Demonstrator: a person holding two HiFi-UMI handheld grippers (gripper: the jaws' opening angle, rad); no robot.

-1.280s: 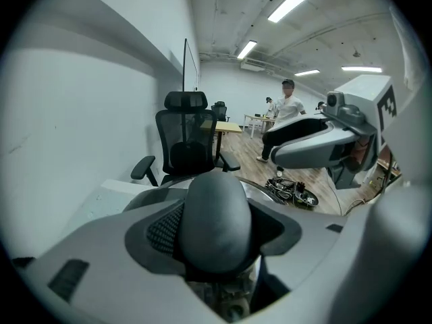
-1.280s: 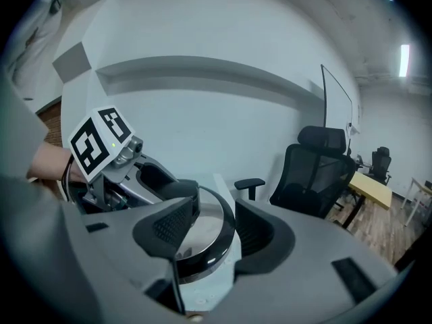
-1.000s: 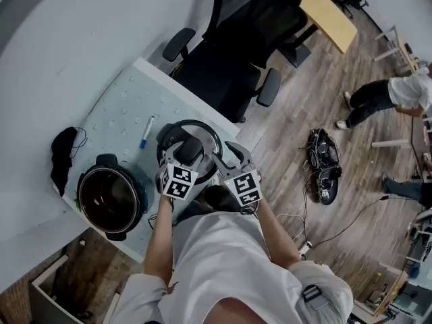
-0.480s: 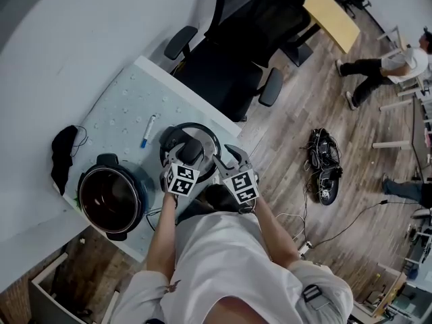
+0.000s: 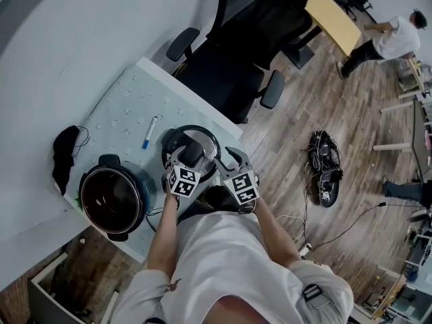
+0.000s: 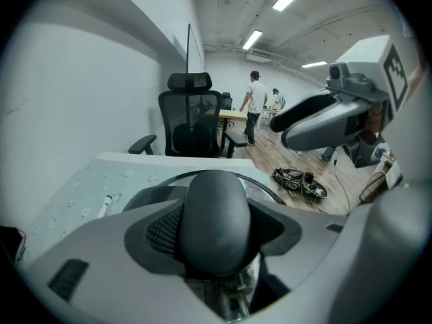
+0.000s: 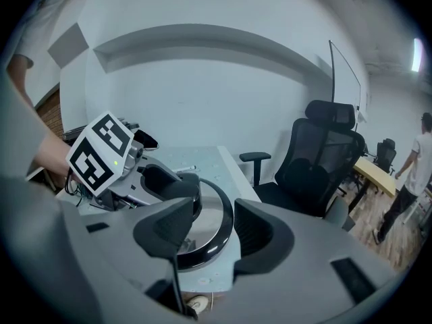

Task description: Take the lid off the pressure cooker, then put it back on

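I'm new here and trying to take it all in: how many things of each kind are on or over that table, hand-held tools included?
Cooker pot: 1
Lid: 1
Marker pen: 1
Black cloth: 1
Grippers: 2, the left gripper and the right gripper
Total: 6

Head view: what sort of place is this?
Probably an office or lab workspace, not a kitchen: a black office chair, a wooden desk beyond it, and a tangle of cables on the plank floor.
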